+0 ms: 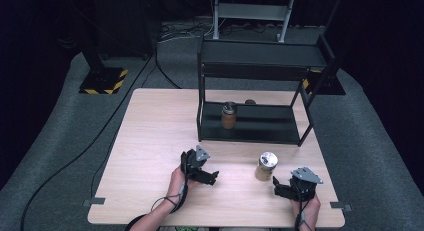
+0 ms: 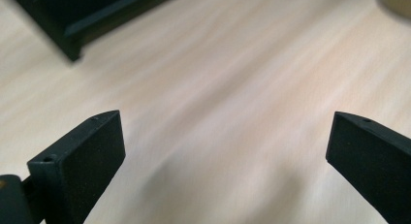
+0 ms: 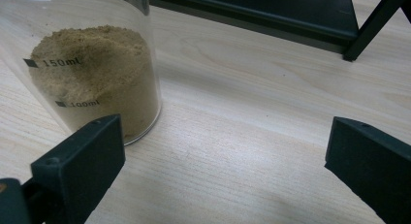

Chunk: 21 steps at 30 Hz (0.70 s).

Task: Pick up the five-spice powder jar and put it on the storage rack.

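Note:
A clear glass jar (image 1: 265,166) with a silver lid, partly full of tan powder, stands on the wooden table (image 1: 150,136) in front of the black shelf rack (image 1: 260,86). In the right gripper view the same jar (image 3: 97,73) shows 150ml and 100ml marks, just beyond the left jaw. My right gripper (image 1: 287,187) is open beside it, just right of and nearer than the jar, holding nothing. My left gripper (image 1: 205,175) is open over bare table, left of the jar. A second jar (image 1: 229,115) with darker brown contents sits on the rack's lower shelf.
The rack has an upper shelf (image 1: 262,53) and slanted legs (image 1: 306,118) reaching the table. A small round object (image 1: 250,102) lies behind the rack's lower shelf. Grey carpet (image 1: 60,136) and cables surround the table.

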{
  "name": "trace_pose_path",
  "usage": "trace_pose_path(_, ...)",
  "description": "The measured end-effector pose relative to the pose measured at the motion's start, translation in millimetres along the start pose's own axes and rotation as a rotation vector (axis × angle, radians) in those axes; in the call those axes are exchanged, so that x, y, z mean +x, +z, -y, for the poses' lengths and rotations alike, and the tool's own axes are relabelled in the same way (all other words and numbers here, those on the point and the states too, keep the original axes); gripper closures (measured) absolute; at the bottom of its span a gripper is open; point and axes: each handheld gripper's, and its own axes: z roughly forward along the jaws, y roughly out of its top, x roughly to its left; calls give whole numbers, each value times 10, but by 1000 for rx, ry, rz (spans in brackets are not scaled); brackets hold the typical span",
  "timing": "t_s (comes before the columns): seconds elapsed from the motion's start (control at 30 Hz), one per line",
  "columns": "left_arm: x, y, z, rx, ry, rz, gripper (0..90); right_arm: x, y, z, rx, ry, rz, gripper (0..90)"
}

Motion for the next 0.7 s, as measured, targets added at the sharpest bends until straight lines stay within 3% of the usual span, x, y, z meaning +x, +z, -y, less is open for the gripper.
trace_pose_path(0.33,-15,-247,355,16,-70,-49,2,0,0,3,-2,8,3,0)
trace_pose_path(0.7,18,-289,482,4,-122,-54,1,5,3,-6,4,5,5,0)
